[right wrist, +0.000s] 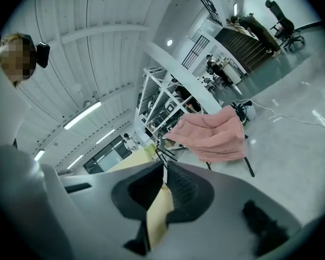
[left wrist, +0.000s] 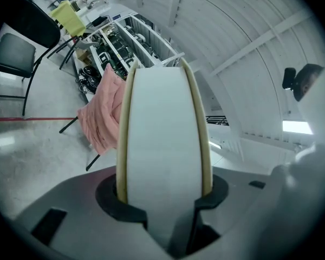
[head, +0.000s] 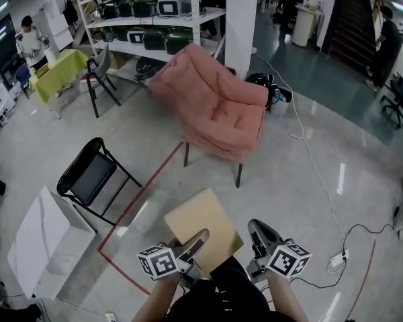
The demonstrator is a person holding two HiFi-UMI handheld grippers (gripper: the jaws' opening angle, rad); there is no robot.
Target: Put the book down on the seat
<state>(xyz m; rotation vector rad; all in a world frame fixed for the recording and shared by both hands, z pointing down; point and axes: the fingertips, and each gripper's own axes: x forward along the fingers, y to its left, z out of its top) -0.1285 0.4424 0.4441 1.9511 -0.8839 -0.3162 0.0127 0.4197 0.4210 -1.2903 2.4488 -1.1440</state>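
The tan-covered book [head: 200,228] hangs flat in front of me, low over the floor. My left gripper [head: 196,240] is shut on its near edge; in the left gripper view the white page block [left wrist: 162,123] stands edge-on and fills the jaws of this left gripper [left wrist: 163,196]. My right gripper [head: 258,235] is at the book's right corner, shut on a thin tan edge of the book [right wrist: 158,221] that sits between the jaws of the right gripper [right wrist: 163,184]. The pink cushioned chair [head: 218,109] stands a short way ahead, its seat bare; this chair [left wrist: 100,118] [right wrist: 211,137] shows in both gripper views.
A black folding chair [head: 87,176] and a white marbled box [head: 43,243] stand at the left. Red tape [head: 142,192] runs across the floor. A white cable leads to a power strip [head: 336,260] at the right. Shelving [head: 148,19] rises behind the pink chair.
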